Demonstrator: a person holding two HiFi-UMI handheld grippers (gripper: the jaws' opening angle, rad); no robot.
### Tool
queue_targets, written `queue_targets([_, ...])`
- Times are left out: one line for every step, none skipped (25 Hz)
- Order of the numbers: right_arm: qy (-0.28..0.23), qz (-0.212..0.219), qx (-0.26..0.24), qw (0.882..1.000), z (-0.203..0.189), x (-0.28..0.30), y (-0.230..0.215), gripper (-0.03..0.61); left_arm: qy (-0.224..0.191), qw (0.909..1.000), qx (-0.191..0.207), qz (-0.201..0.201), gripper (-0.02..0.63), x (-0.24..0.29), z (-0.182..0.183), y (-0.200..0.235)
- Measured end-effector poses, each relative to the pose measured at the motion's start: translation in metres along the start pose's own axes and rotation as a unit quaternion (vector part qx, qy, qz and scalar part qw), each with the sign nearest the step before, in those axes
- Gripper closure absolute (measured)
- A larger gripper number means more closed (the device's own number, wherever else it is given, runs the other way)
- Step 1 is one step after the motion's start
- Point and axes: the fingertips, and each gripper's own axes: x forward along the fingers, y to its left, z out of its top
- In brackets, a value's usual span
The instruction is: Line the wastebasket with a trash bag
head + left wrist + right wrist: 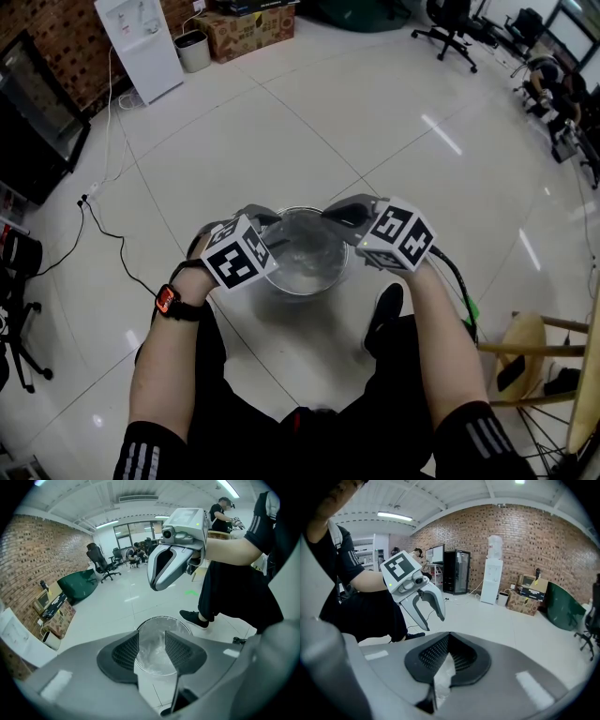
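Now the fingers of the right gripper are closed together on a fold of the clear trash bag at the wastebasket, while the left gripper keeps its fingers apart, empty, above the left rim of the wastebasket, which stands on the white floor beside a black shoe.

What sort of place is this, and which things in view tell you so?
Probably an open-plan office or lab workroom. Wheeled office chairs stand about, a water dispenser stands against a brick wall, and monitors sit further along that wall.
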Motion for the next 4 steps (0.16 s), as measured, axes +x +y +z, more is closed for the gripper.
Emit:
queue_targets([0.0,0.0,0.0,1.0,-0.0004,-0.0004,0.0002,0.572,0.001,1.0,0.0,0.0,0.445,0.0001,-0.0007,-0.0006])
queue_targets([0.0,-0.001,0.0,1.0,-0.0008,-0.0007,0.0003,0.572,0.001,1.0,0.001,0.0,0.445,0.0002,-0.0013,-0.001])
queue_targets([0.0,-0.001,-0.001,1.0,-0.001,-0.0011,0.0002,0.572,0.002,1.0,0.001,0.0,0.445,0.0003,-0.0017,-0.0013])
queue_targets([0.001,-0.001,-0.001,1.0,-0.0011,-0.0014,0.0001,0.572,0.002,1.0,0.001,0.0,0.445,0.0004,-0.002,-0.0014])
